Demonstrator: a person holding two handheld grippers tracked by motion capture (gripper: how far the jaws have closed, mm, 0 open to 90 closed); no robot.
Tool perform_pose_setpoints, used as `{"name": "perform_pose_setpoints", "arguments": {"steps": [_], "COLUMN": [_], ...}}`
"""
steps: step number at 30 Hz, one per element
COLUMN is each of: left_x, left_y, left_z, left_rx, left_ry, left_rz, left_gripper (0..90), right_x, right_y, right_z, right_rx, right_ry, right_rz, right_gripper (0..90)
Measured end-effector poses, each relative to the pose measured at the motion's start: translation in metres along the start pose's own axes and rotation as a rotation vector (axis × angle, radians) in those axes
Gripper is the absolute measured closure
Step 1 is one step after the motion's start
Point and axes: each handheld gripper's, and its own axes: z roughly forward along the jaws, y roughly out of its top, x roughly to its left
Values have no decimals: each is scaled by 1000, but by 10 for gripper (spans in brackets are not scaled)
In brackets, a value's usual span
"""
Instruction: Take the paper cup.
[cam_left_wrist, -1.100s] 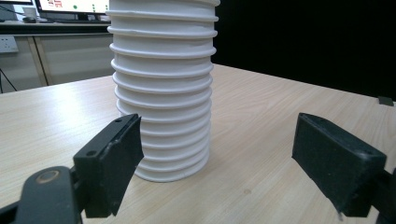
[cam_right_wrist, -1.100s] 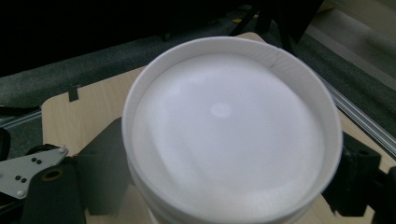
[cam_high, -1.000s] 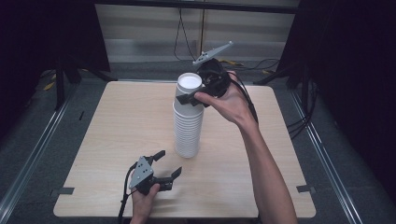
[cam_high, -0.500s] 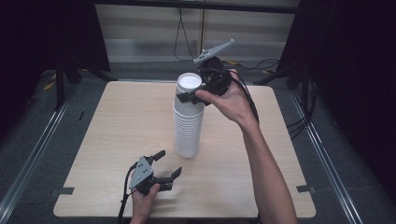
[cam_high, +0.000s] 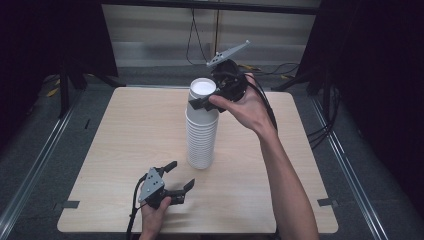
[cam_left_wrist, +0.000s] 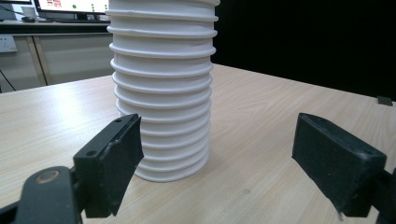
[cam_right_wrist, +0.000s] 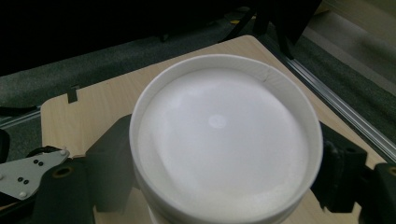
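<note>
Since the earlier pictures almost nothing had moved: the right gripper stayed at the top of the stack of cups, and the left gripper stayed low near the front edge of the table.

The stack of white paper cups stood upright a little past the middle of the wooden table, closer to the person than the far edge. The right hand held its gripper at the height of the top cup. In the right gripper view the top cup sat between the two black jaws, one on each side just under the rim, and both seemed to press on the wall of the cup, so the gripper was closed around it. The cup's mouth faced up and its inside was white and clean. Whether the top cup was lifted free of the ones below could not be told.

The left hand rested on the table near the front edge. Its gripper pointed toward the bottom of the stack, but it was apart from it. In the left gripper view the jaws were spread wide with nothing between them, and the lower part of the stack of cups stood just behind the left-hand jaw, not touching it.
</note>
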Motion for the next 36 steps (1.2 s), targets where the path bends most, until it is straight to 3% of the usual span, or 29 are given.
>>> {"name": "perform_pose_setpoints", "arguments": {"steps": [5,13,16,17,19,25,31,36], "left_x": [0,0,0,0,0,0,0,0], "left_y": [0,0,0,0,0,0,0,0], "left_z": [0,0,0,0,0,0,0,0], "left_rx": [-2,4,4,4,-2,-1,0,-3], "left_ry": [0,-1,-4,-1,-1,1,1,2], "left_rz": [-5,4,5,4,-4,0,1,-3], "left_gripper": [160,160,160,159,160,160,160,160], "right_x": [-1,0,1,3,3,3,2,4], "right_y": [3,5,6,7,8,8,6,4], "right_z": [-7,-14,-14,-16,-17,-18,-28,-33], "right_rx": [-45,-70,-79,-103,-112,-119,-201,-231], "right_ry": [8,9,4,-27,-4,-3,-12,-29], "right_rz": [9,4,5,-4,1,13,22,5], "right_gripper": [217,219,220,222,222,224,227,228]}}
